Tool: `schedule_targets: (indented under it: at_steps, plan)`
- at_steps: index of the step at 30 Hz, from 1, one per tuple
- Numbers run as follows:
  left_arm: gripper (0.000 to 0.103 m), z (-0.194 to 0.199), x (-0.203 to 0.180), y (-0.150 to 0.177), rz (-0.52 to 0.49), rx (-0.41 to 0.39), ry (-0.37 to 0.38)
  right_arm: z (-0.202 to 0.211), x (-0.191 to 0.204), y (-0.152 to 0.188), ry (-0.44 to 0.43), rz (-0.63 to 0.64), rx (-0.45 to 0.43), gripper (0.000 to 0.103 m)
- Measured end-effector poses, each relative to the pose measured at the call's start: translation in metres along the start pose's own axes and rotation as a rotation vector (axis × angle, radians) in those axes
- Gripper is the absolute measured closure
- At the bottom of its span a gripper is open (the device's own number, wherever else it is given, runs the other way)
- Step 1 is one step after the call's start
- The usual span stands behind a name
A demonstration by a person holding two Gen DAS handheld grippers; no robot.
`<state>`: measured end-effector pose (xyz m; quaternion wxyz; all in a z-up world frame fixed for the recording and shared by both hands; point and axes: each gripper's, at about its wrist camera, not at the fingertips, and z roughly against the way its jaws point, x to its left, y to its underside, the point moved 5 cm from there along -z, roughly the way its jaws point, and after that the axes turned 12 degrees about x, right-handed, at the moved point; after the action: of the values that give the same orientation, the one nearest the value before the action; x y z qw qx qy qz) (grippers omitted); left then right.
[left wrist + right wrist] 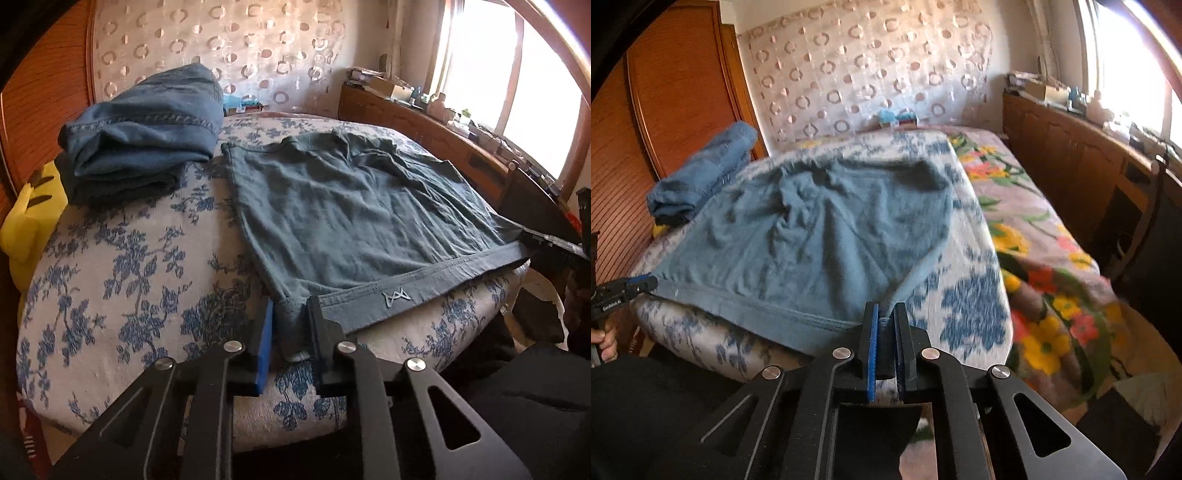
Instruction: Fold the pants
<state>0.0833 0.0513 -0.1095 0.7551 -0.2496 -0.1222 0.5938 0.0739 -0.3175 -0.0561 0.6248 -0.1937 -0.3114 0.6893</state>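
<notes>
Bed [110, 266]: as it lies under my claws, blue-flowered cover, soft.
Pants [351, 206]: spread flat ahead; limp, light, will sag.
Left gripper [291, 325]: clamped on near waistband corner.
Right gripper [884, 332]: pinching opposite corner.

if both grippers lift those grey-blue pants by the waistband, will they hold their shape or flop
The pants will probably flop: the cloth is thin and creased. Between the left gripper and right gripper, the waistband will likely sag. They look light, and should drag across the bedspread.
</notes>
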Motion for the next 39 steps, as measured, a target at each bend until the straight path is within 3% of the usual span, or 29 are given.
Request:
schedule_targets:
  at_steps: [8,16,24,32,39]
  plan:
    - [0.089,0.005,0.002,-0.028,-0.021,-0.042,-0.017,0.005,0.008,-0.031,0.007,0.031,-0.106,0.096]
    - [0.091,-0.002,0.010,-0.067,-0.030,-0.064,-0.036,-0.017,0.010,-0.067,0.042,0.082,-0.137,0.096]
    - [0.092,0.004,0.012,-0.166,-0.076,-0.130,-0.068,-0.035,0.016,-0.150,0.080,0.159,-0.171,0.097]
    - [0.093,0.037,0.027,-0.278,-0.050,-0.238,-0.099,-0.014,0.034,-0.256,0.135,0.208,-0.307,0.097]
    - [0.093,0.073,0.043,-0.344,-0.041,-0.328,-0.108,0.016,0.034,-0.294,0.130,0.194,-0.419,0.097]
